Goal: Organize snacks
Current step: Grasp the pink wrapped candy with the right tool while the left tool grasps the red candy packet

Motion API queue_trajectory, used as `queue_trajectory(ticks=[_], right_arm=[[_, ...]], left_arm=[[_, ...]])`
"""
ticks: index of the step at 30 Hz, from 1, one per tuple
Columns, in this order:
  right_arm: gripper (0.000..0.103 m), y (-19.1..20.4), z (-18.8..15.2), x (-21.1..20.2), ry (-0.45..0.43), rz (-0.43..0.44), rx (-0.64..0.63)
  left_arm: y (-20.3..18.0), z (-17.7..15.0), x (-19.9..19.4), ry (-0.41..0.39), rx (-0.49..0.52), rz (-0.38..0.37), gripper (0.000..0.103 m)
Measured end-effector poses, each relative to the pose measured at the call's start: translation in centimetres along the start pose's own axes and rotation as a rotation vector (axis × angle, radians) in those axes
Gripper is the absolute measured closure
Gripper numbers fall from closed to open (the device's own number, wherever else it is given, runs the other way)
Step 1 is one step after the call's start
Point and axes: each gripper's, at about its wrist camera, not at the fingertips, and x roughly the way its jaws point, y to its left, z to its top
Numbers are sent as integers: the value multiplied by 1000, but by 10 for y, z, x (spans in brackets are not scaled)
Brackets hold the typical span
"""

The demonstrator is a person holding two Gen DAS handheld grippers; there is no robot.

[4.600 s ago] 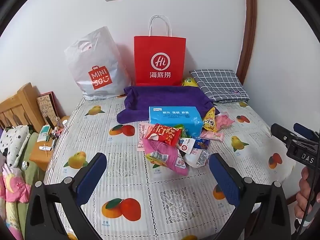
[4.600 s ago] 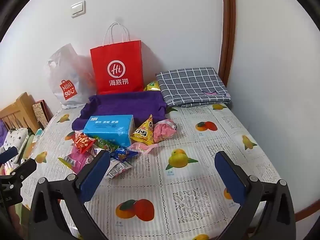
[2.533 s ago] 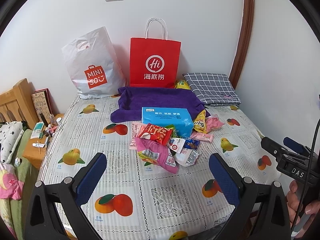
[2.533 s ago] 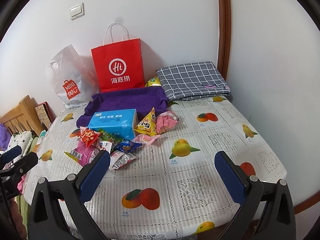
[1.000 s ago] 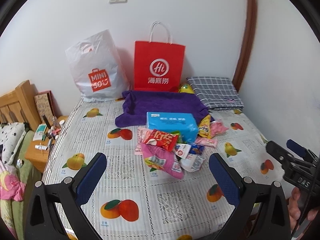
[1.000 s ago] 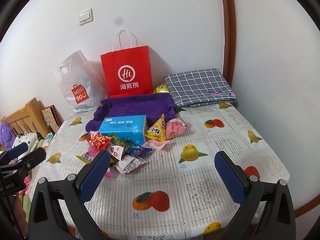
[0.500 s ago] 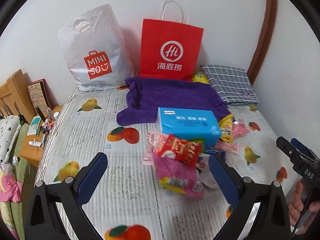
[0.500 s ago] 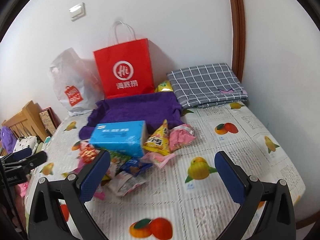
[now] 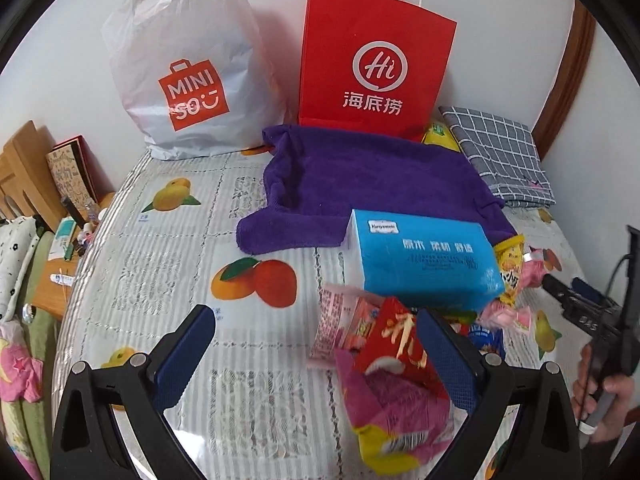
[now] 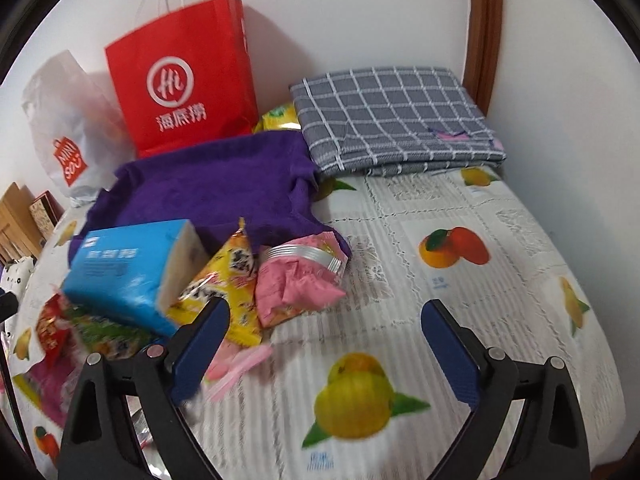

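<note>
Snack pile sits lower centre-right of the left wrist view, on the fruit-print tablecloth (image 9: 168, 264); red packet (image 9: 400, 354) and pink packet (image 9: 394, 412) nearest, blue tissue pack (image 9: 428, 260) behind them; yellow triangular packet (image 10: 228, 280) and pink crinkled bag (image 10: 298, 280) show mid-left in the right wrist view. Packets look light, soft, crinkly and a bit slippery (contents probably crushable); best pinched at a sealed edge or corner, not the puffed middle. Left gripper (image 9: 316, 354) has its jaws spread wide, nothing between; right gripper (image 10: 324, 344) likewise released and empty. Versus half a second ago: both cameras are lower and closer, the pile looms larger, and the red packet now sits right beside the left gripper's right finger.
</note>
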Motion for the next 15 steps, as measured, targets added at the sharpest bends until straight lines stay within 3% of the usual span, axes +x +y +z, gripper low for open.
queue_trajectory(ticks=[10,12,14,15], right_arm=[[14,2,13,56,69,21,13],[20,5,13,63,86,35,7],[39,7,12,68,113,56,-6],[43,8,11,69,120,68,-9]], left_arm=[[3,11,15,16,0,14,2],[5,11,17,21,0,14,2],[7,11,19,28,-5,15,2],[8,10,20,32,-10,16,2]])
